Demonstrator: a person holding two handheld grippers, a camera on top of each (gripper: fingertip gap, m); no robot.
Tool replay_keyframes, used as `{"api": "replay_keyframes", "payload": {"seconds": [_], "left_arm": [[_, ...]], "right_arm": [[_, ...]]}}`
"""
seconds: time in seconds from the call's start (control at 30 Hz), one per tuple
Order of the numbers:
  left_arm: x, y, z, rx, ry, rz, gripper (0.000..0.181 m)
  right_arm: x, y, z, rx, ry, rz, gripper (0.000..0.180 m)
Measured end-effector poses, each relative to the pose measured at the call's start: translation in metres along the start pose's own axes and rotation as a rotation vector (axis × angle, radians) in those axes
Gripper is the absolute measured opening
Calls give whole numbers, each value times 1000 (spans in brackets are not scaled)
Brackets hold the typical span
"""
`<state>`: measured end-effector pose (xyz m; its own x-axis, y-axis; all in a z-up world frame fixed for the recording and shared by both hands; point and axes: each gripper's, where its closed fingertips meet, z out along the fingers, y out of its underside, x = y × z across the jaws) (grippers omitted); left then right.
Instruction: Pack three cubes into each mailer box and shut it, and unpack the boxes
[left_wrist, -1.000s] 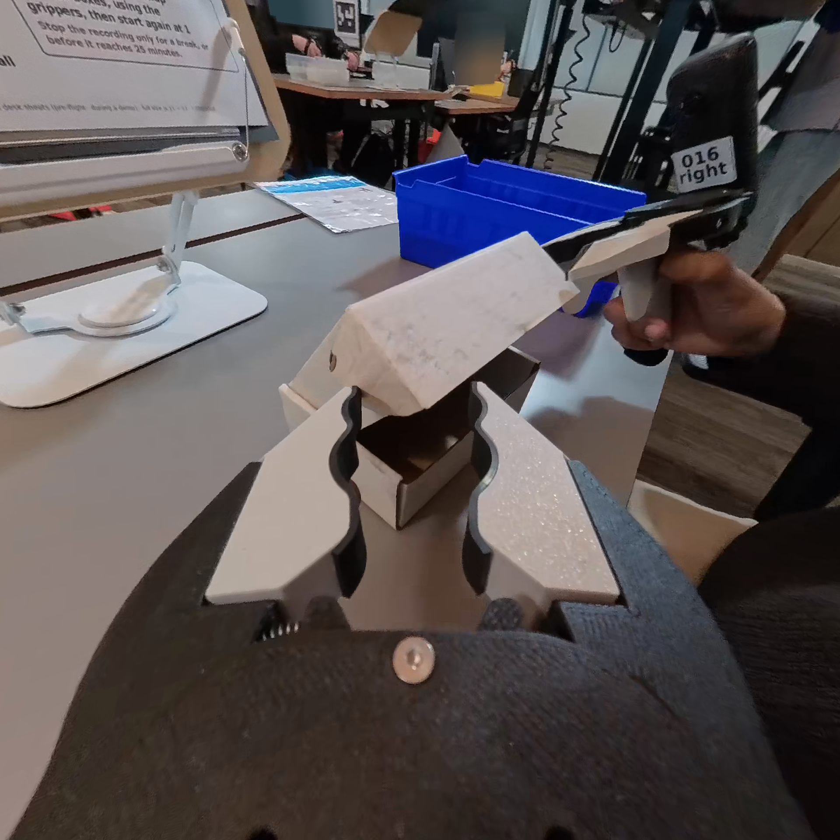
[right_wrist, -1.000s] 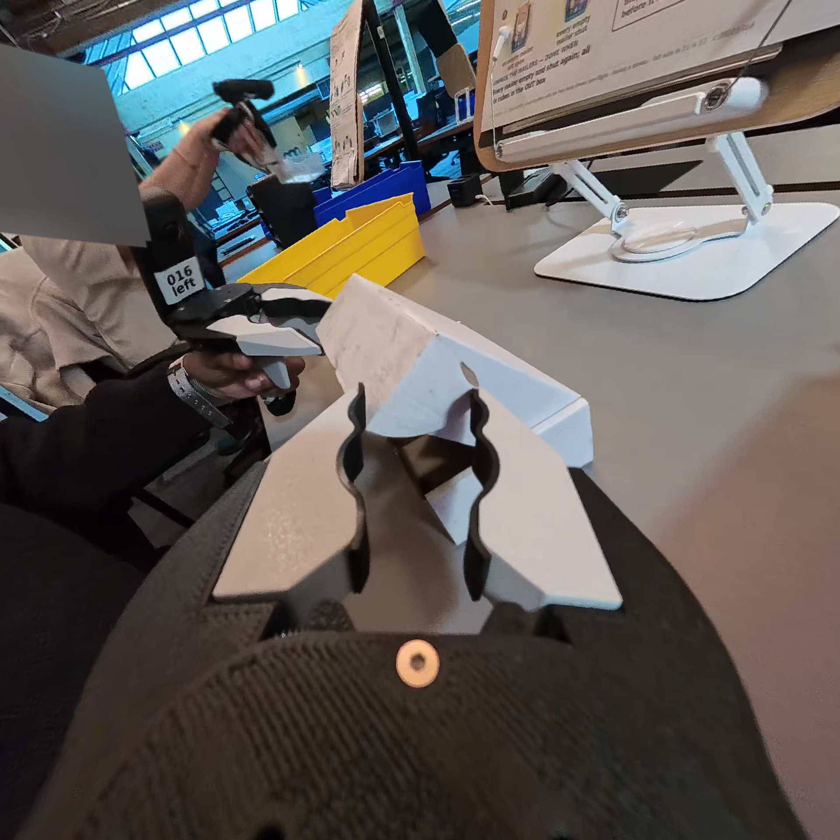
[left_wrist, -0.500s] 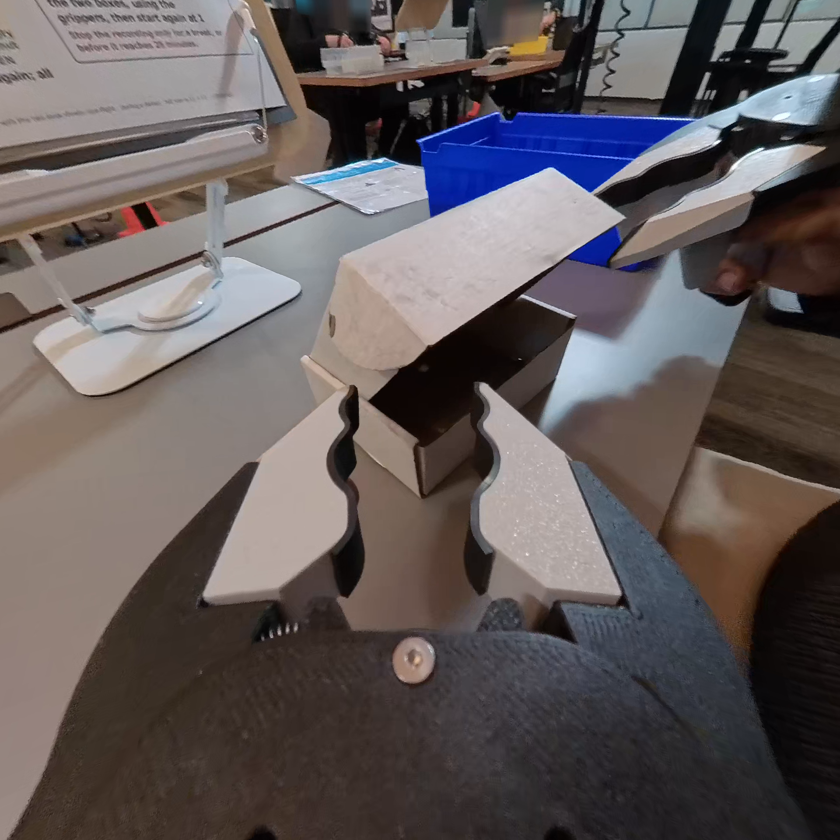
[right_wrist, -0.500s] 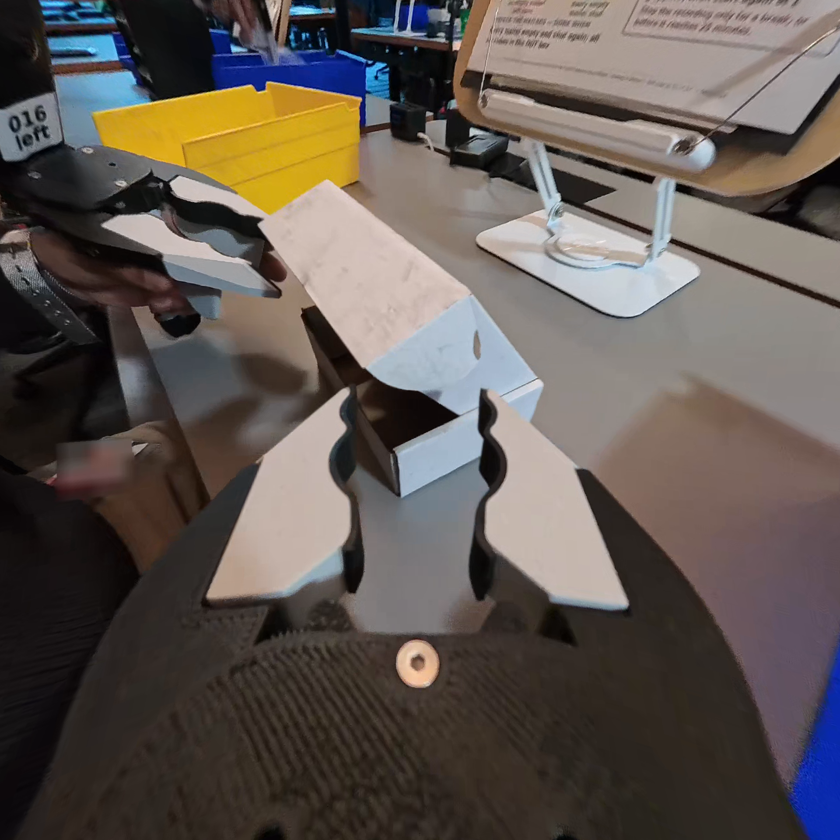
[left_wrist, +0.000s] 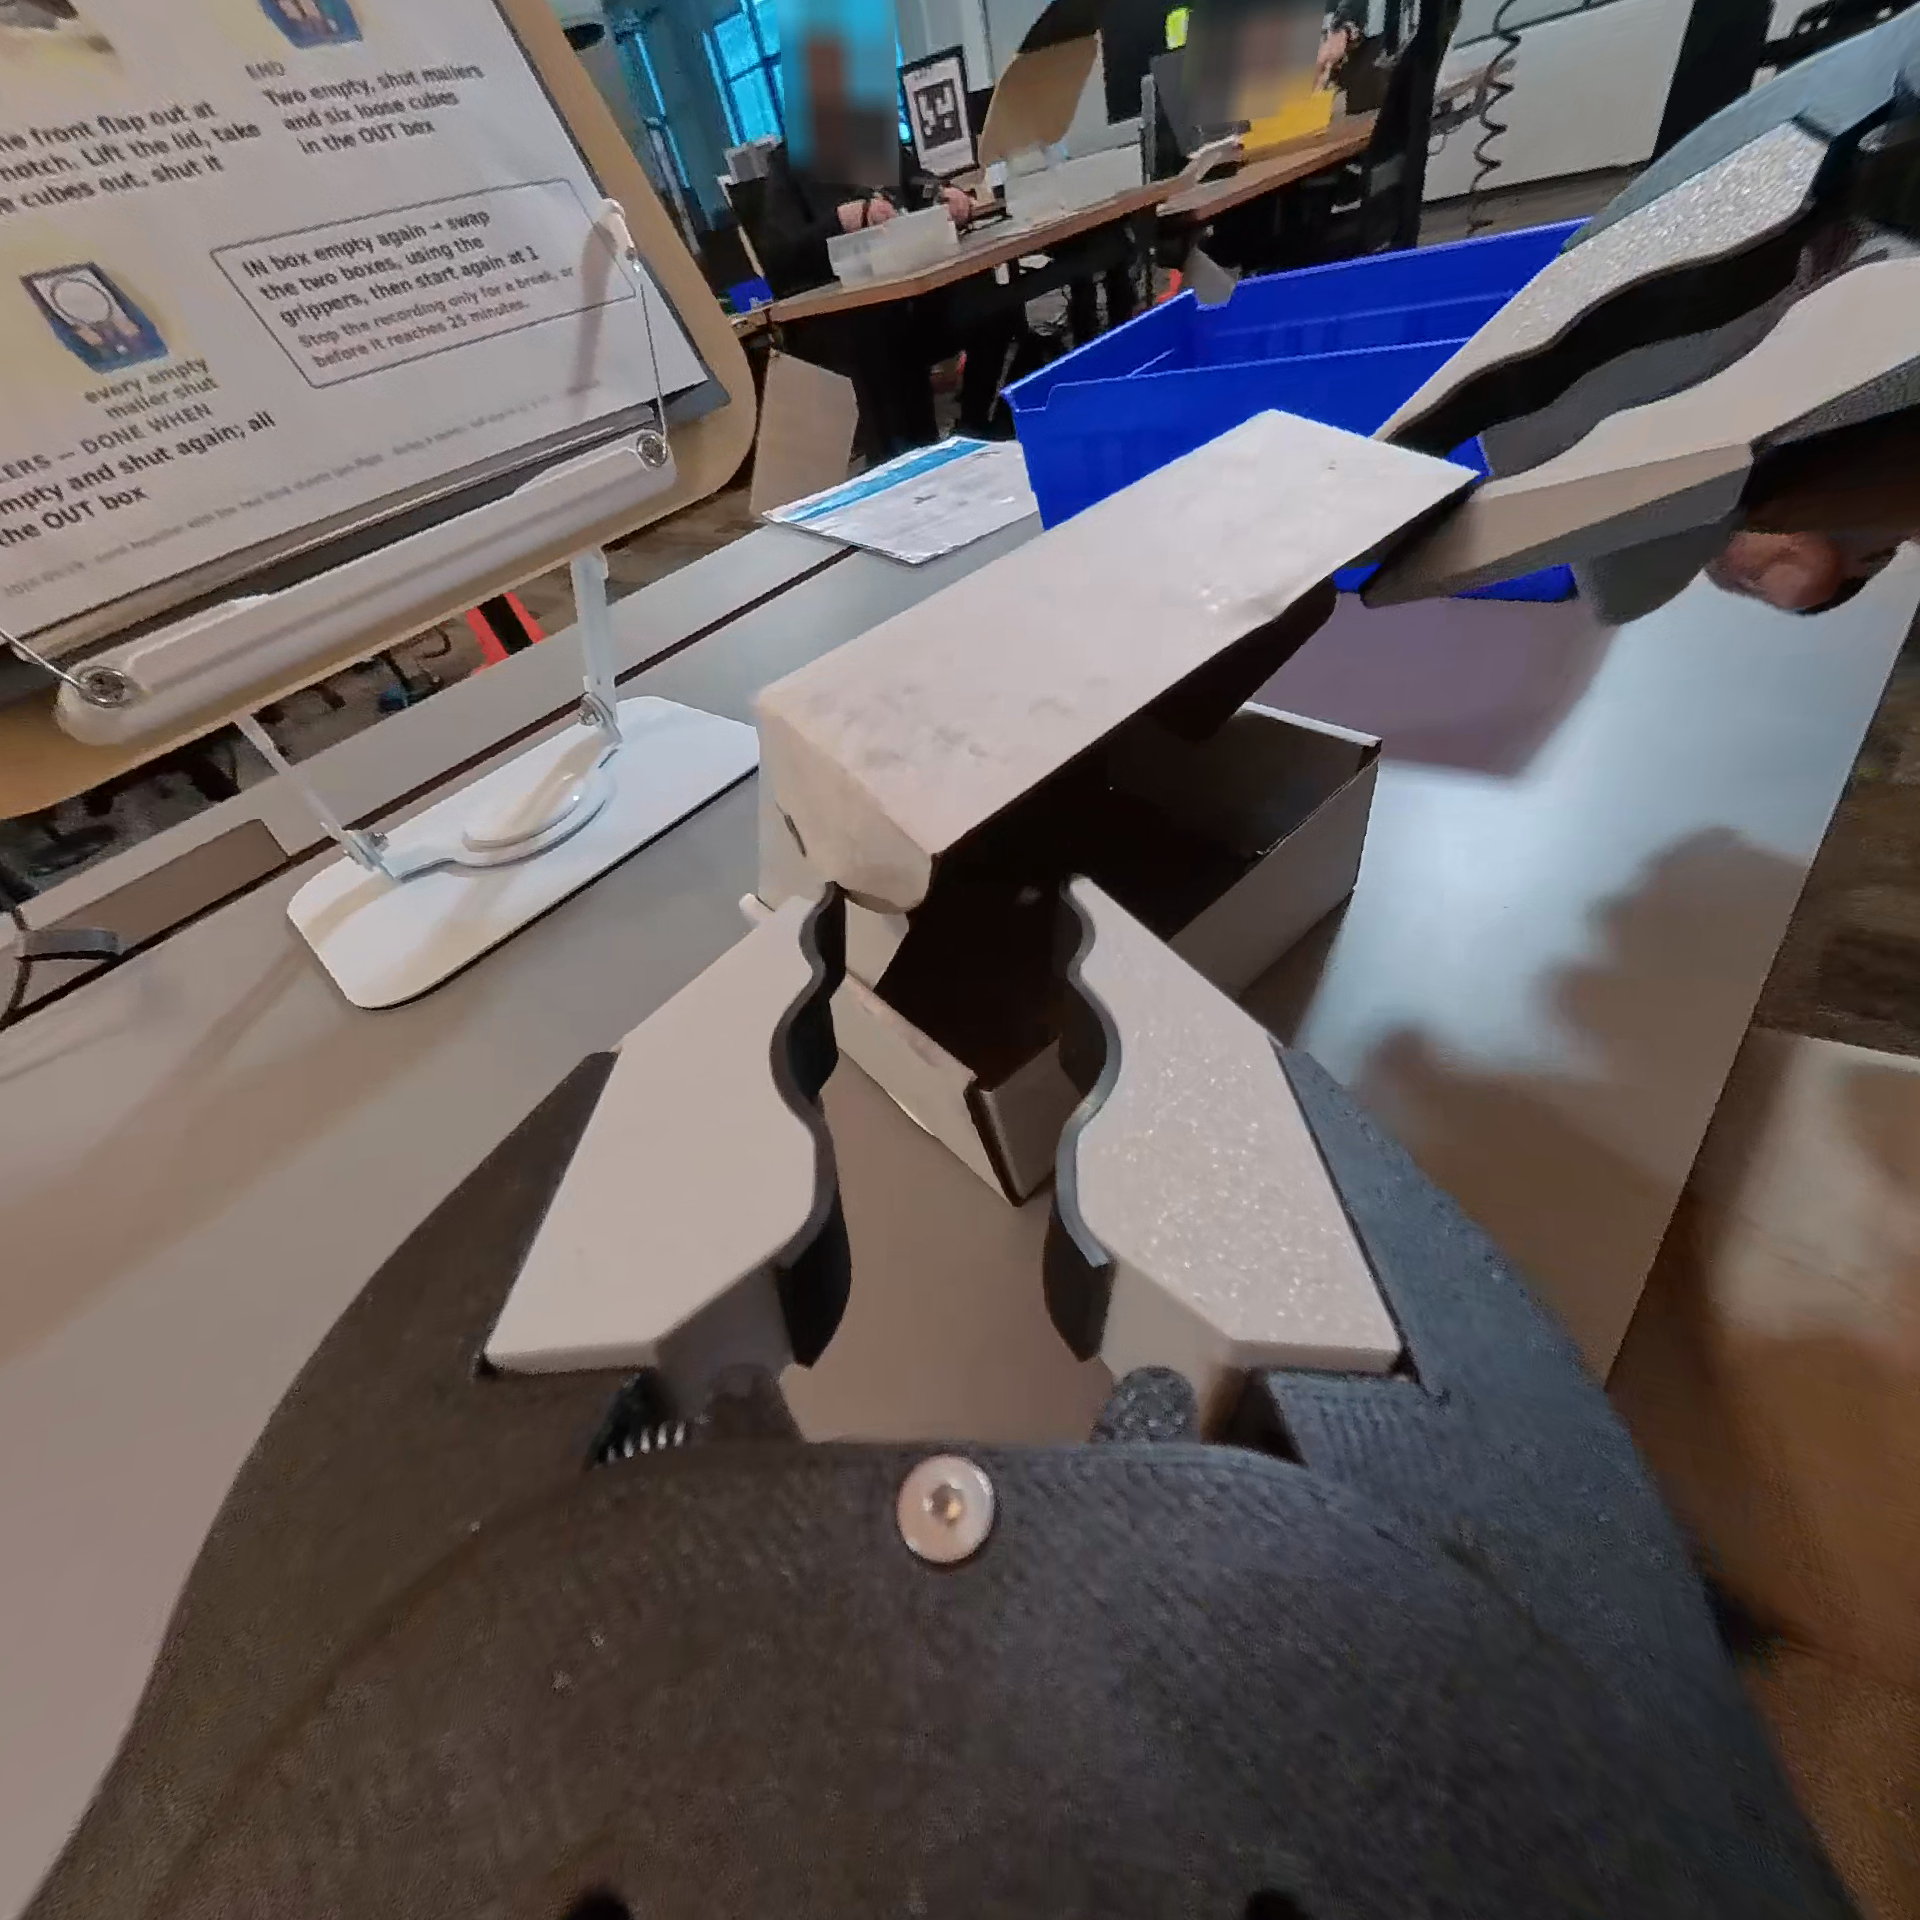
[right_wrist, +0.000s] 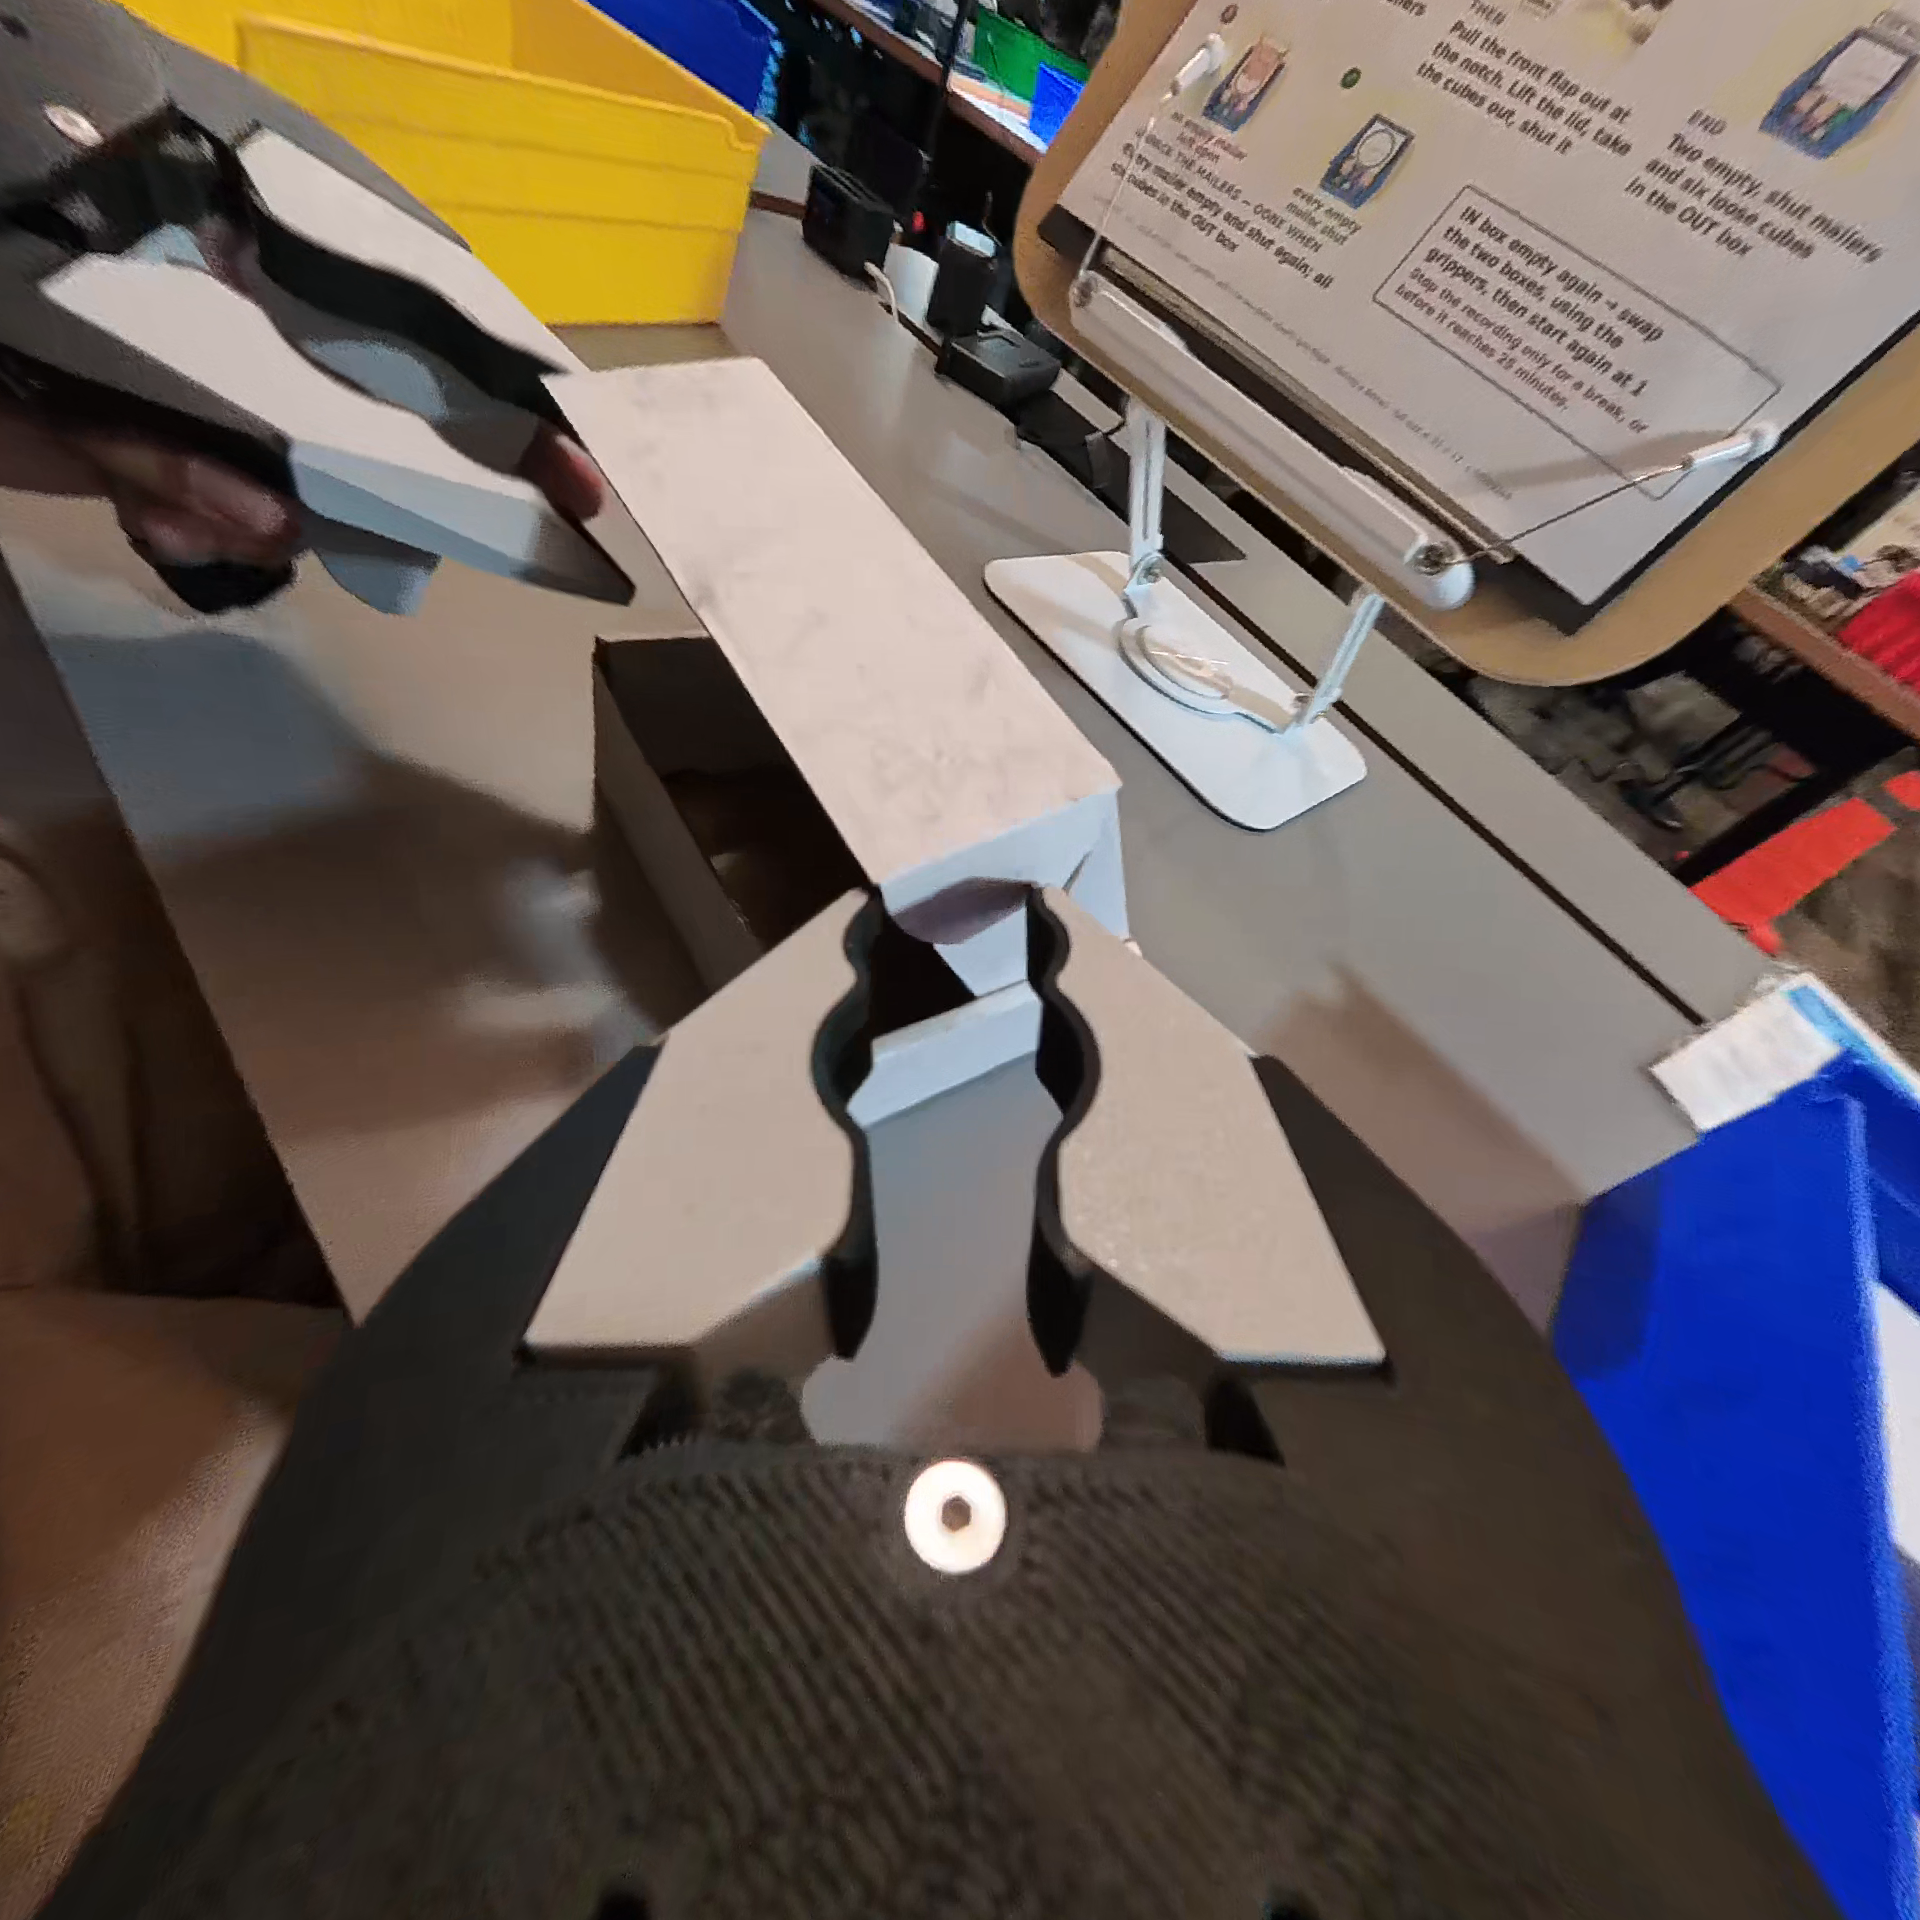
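Note:
A white mailer box (left_wrist: 1278, 831) stands on the grey table with its lid (left_wrist: 1091, 623) half raised. The inside is dark and I see no cubes. My left gripper (left_wrist: 951, 914) is open, with the box's near end between its fingertips. My right gripper (left_wrist: 1382, 509) meets the far end of the lid. In the right wrist view the right gripper (right_wrist: 956, 909) is open but narrow, with the end flap of the lid (right_wrist: 831, 623) between its tips. The left gripper (right_wrist: 592, 499) is at the lid's other end, above the box base (right_wrist: 665, 831).
A blue bin (left_wrist: 1247, 395) stands behind the box and shows at the right of the right wrist view (right_wrist: 1714, 1403). A yellow bin (right_wrist: 540, 156) is at the far left. An instruction sheet on a white stand (left_wrist: 499, 831) and a paper sheet (left_wrist: 904, 499) lie behind. The table edge runs close by the box.
Both grippers have moved in on opposite ends of the lid, which now lies flatter over the box. The right gripper's jaws have narrowed. The left jaws stay apart.

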<state>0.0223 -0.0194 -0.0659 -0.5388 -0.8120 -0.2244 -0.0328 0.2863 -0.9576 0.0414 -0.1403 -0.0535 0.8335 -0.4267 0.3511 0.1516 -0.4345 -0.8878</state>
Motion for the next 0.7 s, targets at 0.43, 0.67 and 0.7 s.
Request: {"api": "replay_keyframes", "payload": {"seconds": [0.43, 0.67, 0.7], "left_arm": [[0, -14, -7, 21, 12, -40, 10], [5, -13, -5, 10, 52, -126, 13], [6, -9, -4, -10, 56, -118, 14]], "right_arm": [[-3, -5, -11, -43, -70, 333, 17], [-1, -6, -15, -61, -88, 400, 17], [-1, -4, -15, -66, -89, 401, 17]]}}
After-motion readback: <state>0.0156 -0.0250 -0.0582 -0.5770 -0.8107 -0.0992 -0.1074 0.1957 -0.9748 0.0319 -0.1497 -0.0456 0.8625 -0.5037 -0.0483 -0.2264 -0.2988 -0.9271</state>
